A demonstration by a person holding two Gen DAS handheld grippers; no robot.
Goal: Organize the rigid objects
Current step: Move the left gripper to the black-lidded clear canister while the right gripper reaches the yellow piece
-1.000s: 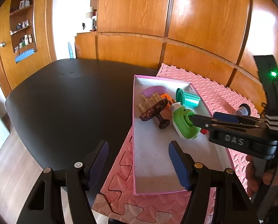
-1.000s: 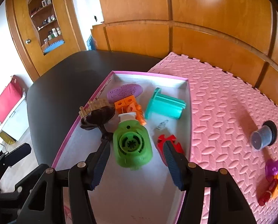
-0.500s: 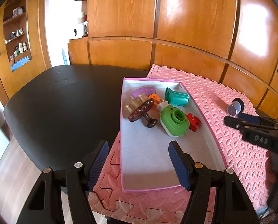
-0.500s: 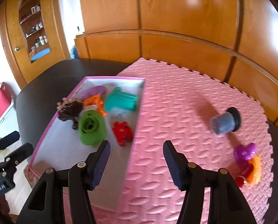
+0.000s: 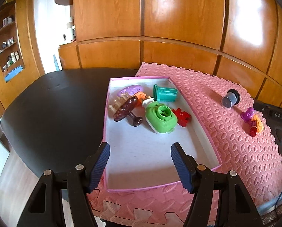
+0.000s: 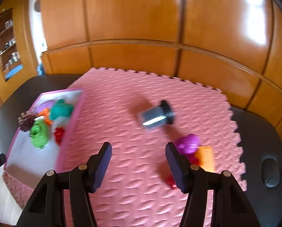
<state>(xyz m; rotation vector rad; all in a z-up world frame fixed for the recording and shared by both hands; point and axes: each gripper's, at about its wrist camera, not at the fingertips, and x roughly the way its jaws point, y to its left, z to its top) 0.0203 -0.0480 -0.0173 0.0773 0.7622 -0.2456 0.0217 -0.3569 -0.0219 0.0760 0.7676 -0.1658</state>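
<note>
A pink-rimmed white tray (image 5: 141,155) lies on a pink foam mat (image 5: 235,141). In it are a green round toy (image 5: 160,118), a teal spool (image 5: 164,93), a red puzzle piece (image 5: 181,116), a brown mushroom-shaped piece (image 5: 126,110), an orange block and a purple oval. On the mat lie a grey cup with a black base (image 6: 156,115), a purple piece (image 6: 188,143), an orange piece (image 6: 205,157) and a red piece (image 6: 171,182). My left gripper (image 5: 141,165) is open over the tray's near end. My right gripper (image 6: 138,164) is open above the mat, in front of the cup.
The mat lies on a black table (image 5: 51,109). Wooden wall panels (image 5: 159,19) stand behind it. A shelf cabinet (image 5: 8,45) is at the far left. The right view is motion-blurred. The tray also shows at the left of the right wrist view (image 6: 69,132).
My right gripper has left the tray and swung right to over the mat near the grey cup. The green toy now lies free in the tray. My left gripper has pulled back slightly.
</note>
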